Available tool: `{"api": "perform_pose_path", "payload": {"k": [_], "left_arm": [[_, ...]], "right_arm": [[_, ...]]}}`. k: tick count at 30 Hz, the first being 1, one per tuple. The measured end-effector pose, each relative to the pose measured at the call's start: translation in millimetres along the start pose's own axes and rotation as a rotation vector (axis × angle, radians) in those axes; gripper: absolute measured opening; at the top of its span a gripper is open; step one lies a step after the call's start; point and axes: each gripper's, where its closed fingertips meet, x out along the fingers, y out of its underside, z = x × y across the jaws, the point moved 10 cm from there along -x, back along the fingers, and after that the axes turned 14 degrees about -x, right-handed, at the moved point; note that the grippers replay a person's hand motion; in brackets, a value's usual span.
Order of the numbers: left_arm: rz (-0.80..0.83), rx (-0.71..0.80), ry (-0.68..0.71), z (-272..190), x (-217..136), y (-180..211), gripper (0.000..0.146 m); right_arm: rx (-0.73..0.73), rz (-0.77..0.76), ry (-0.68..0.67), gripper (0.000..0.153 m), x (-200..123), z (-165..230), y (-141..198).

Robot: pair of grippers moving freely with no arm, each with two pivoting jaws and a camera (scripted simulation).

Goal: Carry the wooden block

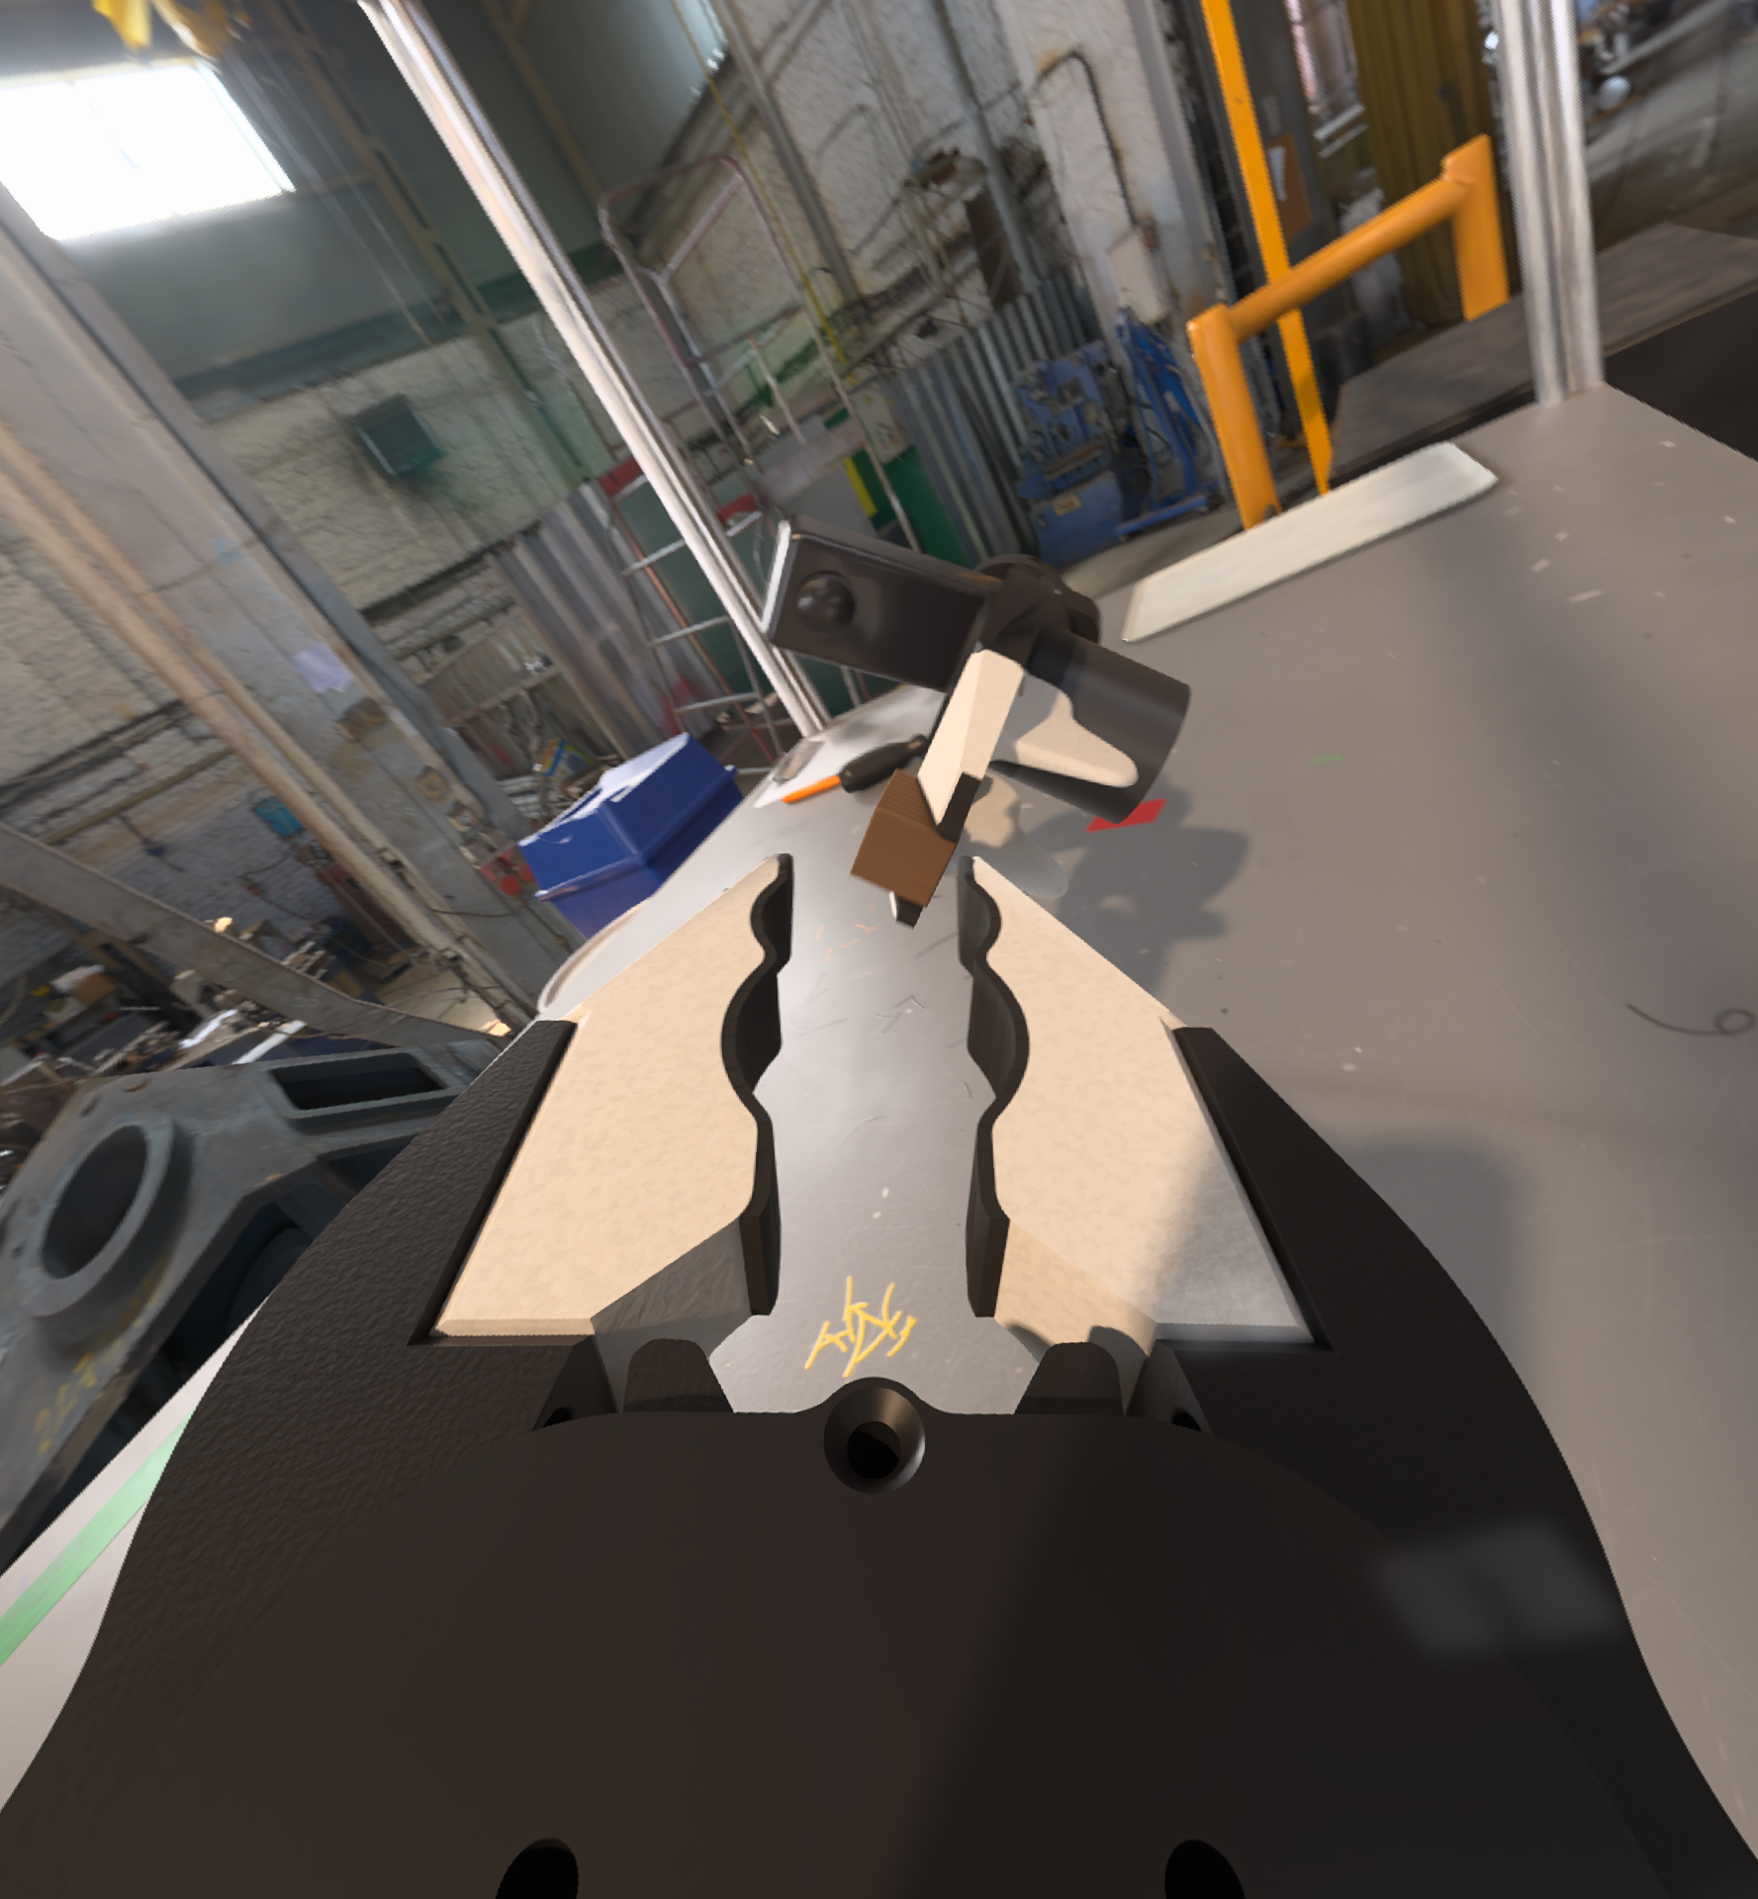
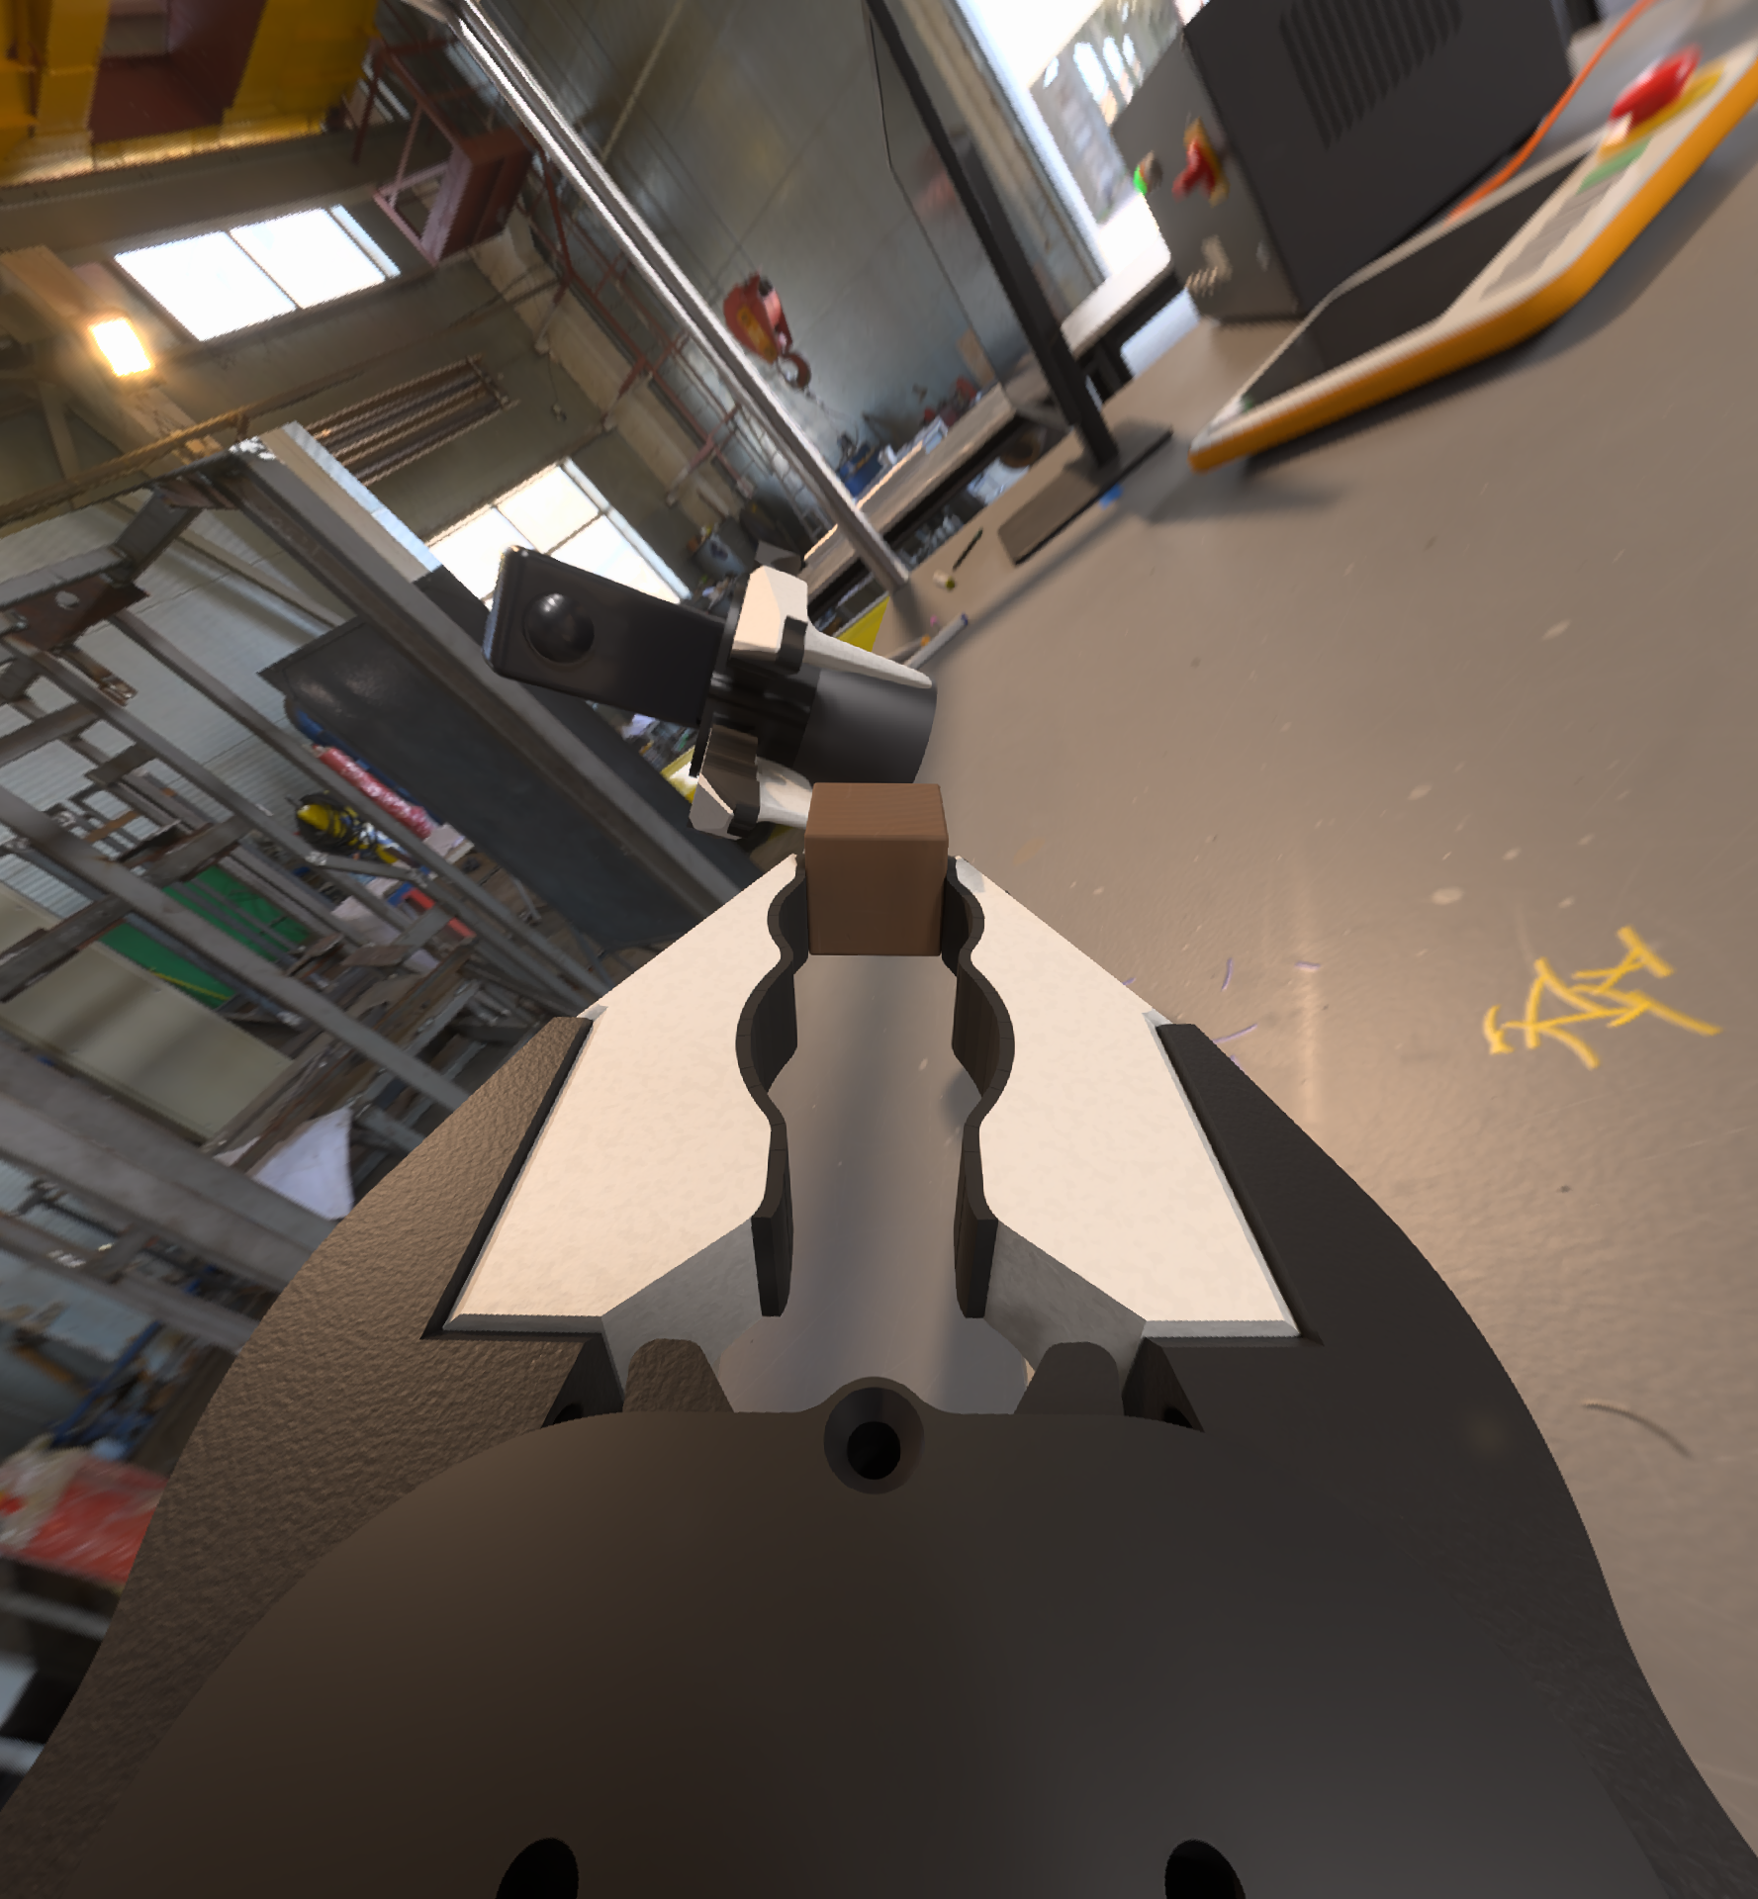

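Note:
The wooden block (image 2: 872, 886) is a small brown cube. My right gripper (image 2: 874, 882) is shut on it at the fingertips and holds it above the grey table (image 2: 1368, 822). In the left wrist view the block (image 1: 895, 845) hangs in the right gripper (image 1: 924, 873) a little above the table (image 1: 1471, 925), just beyond my left fingertips. My left gripper (image 1: 874, 884) is open and empty, its fingers pointing at the block. It also shows in the right wrist view (image 2: 854, 755), just behind the block.
A white flat plate (image 1: 1306, 545), a yellow barrier (image 1: 1347, 298) and a metal pole (image 1: 587, 339) stand beyond. A blue bin (image 1: 628, 832) is off the table's edge at left. An orange-rimmed pendant (image 2: 1501, 277) and a dark cabinet (image 2: 1368, 134) are at the far right.

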Motion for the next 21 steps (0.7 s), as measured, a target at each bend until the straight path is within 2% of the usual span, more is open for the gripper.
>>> {"api": "perform_pose_path", "payload": {"k": [4, 7, 8, 11, 13, 16, 19, 21], "left_arm": [[-0.056, 0.013, -0.100, 6, -12, -5, 0.049], [-0.049, 0.000, -0.138, 11, -15, -1, 0.052], [-0.041, -0.004, -0.141, 12, -15, 1, 0.052], [0.000, 0.002, -0.146, 14, -14, 7, 0.052], [0.036, 0.006, -0.145, 14, -12, 11, 0.052], [0.072, -0.006, -0.140, 15, -8, 17, 0.052], [0.088, -0.020, -0.131, 15, -5, 21, 0.052], [0.097, -0.025, -0.131, 15, -3, 23, 0.052]], "right_arm": [[-0.099, -0.137, 0.036, 0.025, -31, 14, -24], [-0.227, -0.270, 0.132, 0.024, -74, 37, -62], [-0.291, -0.284, 0.204, 0.024, -91, 47, -77], [-0.490, -0.195, 0.462, 0.025, -147, 81, -119], [-0.588, -0.155, 0.678, 0.025, -182, 103, -146], [-0.710, -0.129, 0.913, 0.025, -227, 130, -181], [-0.749, -0.061, 0.993, 0.025, -257, 143, -209], [-0.771, 0.059, 1.109, 0.025, -271, 140, -220]]}}
